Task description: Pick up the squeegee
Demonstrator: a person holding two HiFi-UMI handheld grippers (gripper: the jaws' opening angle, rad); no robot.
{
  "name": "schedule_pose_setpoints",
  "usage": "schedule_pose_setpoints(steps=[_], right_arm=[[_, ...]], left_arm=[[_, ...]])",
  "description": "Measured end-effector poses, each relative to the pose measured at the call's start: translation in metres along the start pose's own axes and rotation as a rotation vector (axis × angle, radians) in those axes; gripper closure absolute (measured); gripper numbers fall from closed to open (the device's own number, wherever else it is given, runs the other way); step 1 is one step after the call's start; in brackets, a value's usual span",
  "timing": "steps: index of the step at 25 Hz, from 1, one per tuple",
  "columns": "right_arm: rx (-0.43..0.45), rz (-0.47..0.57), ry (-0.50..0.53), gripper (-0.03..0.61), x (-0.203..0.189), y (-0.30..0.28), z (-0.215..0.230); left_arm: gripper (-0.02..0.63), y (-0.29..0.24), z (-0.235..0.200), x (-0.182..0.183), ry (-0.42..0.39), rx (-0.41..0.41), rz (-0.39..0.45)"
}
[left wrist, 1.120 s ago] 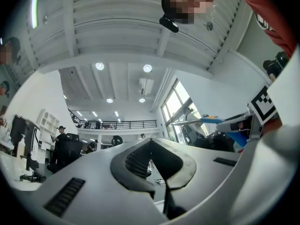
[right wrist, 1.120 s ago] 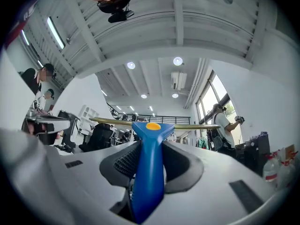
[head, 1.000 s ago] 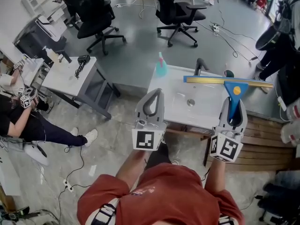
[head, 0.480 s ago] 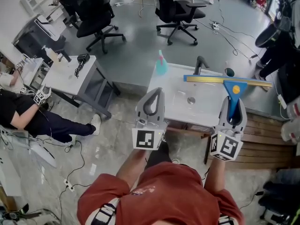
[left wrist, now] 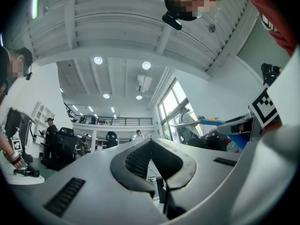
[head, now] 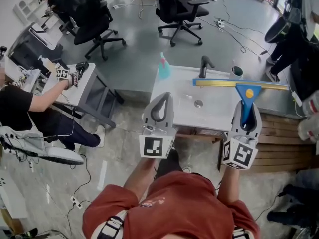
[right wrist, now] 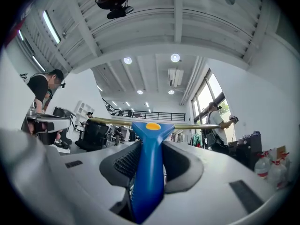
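Observation:
The squeegee point(head: 246, 92) has a blue handle with a yellow dot and a long brass-coloured blade bar point(head: 224, 83). My right gripper point(head: 247, 107) is shut on the handle and holds it up above the white sink table point(head: 172, 114), blade pointing away from me. In the right gripper view the squeegee handle point(right wrist: 148, 168) runs up between the pads to the blade point(right wrist: 187, 125). My left gripper point(head: 166, 97) hovers level beside it on the left, shut with nothing in it; its fingertips point(left wrist: 151, 142) meet in the left gripper view.
On the sink table stand a black faucet point(head: 204, 63), a teal spray bottle point(head: 162, 68) and a green cup point(head: 237, 72). A wooden platform point(head: 279, 148) lies to the right. A seated person point(head: 30, 108) reaches to a desk point(head: 75, 86) at left. Office chairs point(head: 174, 9) stand behind.
Both grippers and the squeegee have kept their place. The seated person at left has stretched an arm out to the desk, and the view has shifted slightly.

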State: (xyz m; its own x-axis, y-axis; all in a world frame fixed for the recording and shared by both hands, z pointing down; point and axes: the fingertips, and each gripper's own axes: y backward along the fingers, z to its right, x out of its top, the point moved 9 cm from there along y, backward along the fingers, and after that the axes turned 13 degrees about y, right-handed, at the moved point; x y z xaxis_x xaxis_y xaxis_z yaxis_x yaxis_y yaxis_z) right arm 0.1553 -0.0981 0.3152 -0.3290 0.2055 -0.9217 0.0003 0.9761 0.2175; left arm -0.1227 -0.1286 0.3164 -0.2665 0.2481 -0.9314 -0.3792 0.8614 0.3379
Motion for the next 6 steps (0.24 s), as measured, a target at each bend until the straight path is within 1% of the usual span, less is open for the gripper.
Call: schedule_pose_setpoints(steps=[6], right_arm=[[-0.022, 0.001, -0.001, 0.436, -0.0043, 0.0083, 0.0022]], left_arm=[[0.596, 0.0038, 0.0033, -0.0055, 0.001, -0.012, -0.002]])
